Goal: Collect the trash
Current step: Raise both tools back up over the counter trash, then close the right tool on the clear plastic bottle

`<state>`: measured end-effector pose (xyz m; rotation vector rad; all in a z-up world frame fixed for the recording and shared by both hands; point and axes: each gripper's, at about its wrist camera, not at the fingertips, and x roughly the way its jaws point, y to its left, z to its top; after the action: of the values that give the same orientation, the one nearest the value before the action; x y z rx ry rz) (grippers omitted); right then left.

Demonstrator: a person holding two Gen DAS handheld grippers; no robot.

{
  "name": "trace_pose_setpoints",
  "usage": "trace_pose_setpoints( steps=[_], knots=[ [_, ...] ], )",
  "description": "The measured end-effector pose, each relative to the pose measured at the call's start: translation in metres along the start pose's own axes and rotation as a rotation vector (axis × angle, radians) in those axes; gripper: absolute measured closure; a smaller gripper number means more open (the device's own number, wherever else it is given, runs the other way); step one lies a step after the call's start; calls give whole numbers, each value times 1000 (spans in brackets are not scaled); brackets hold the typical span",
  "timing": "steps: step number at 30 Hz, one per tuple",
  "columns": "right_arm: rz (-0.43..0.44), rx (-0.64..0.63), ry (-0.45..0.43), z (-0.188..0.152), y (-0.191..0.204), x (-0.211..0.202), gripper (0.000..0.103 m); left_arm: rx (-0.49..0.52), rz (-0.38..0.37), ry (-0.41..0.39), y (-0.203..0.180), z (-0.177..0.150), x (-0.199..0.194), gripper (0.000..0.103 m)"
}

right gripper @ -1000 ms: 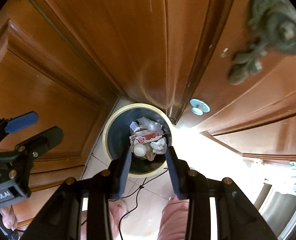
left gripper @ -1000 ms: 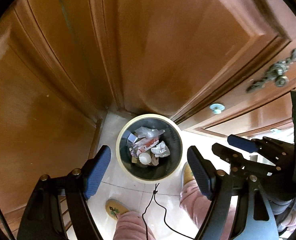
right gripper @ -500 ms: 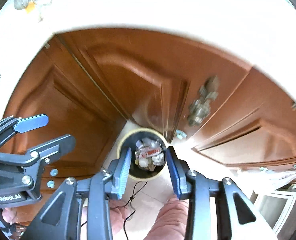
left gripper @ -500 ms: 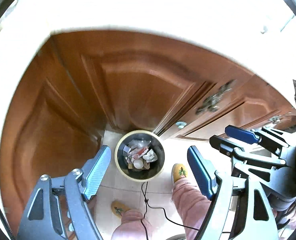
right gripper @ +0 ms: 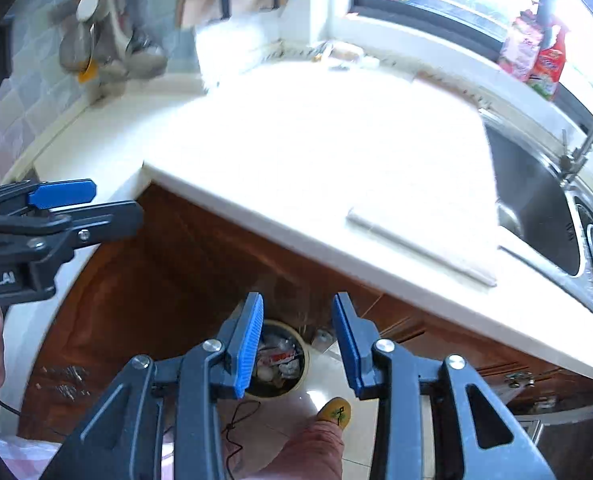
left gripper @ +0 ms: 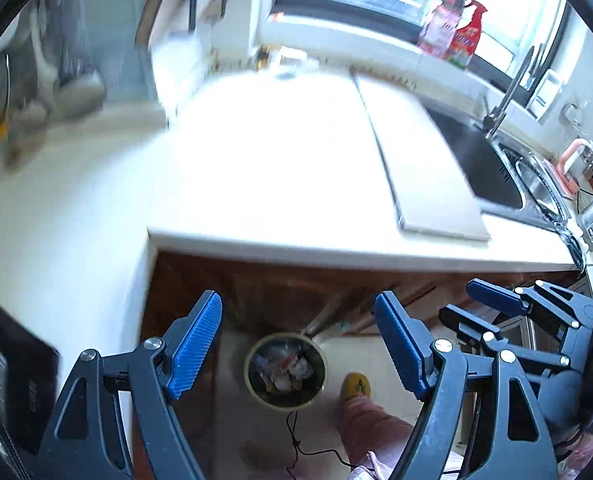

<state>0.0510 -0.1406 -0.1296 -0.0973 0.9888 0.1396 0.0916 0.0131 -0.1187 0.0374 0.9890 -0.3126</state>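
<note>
down on the pale tile floor, tucked against the brown wooden cabinets, sits one round trash bin point(left gripper: 286, 372) with a cream rim and dark inside, stuffed with crumpled white paper and a wrapper with some red on it. two grippers in play, each with two blue ribbed pads on black angular arms. left gripper point(left gripper: 298, 344) has its fingers spread wide with nothing between them, and the bin shows well below, framed in the gap, not touched. right gripper point(right gripper: 296, 344) has its fingers partly apart, also gripping nothing; from its camera the bin peeks out in the gap, partly hidden behind the left pad. one glossy white countertop point(left gripper: 280, 184) wraps the corner, blown out by light, with one flat pale board point(left gripper: 424, 168) on it. one steel sink point(right gripper: 536, 200) with one faucet. two red and pink packets point(left gripper: 452, 28) on the windowsill. one yellow slipper point(left gripper: 356, 386) beside the bin, pink trouser leg above it.
</note>
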Motion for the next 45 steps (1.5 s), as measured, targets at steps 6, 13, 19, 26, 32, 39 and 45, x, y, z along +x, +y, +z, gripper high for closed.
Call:
trace_pose_setpoints(
  steps=[6, 13, 19, 26, 32, 39, 45],
  knots=[
    [0, 76, -62, 49, -28, -44, 66, 112, 30, -82, -17, 57, -46, 20],
    [20, 94, -138, 126, -54, -82, 66, 193, 49, -130, -35, 148, -66, 18],
    [-16, 88, -199, 199, -77, -91, 57, 242, 143, -186, -50, 237, -55, 18],
    [47, 188, -144, 281, -124, -31, 54, 284, 244, -194, -58, 318, 9, 33],
    [155, 333, -43, 336, -159, 67, 54, 260, 325, -123, -41, 369, 119, 56],
    [269, 482, 91, 375, -186, 193, 53, 104, 339, -51, 2, 411, 214, 78],
    [354, 596, 146, 387, -190, 262, 53, 65, 365, -35, 23, 425, 251, 80]
  ],
)
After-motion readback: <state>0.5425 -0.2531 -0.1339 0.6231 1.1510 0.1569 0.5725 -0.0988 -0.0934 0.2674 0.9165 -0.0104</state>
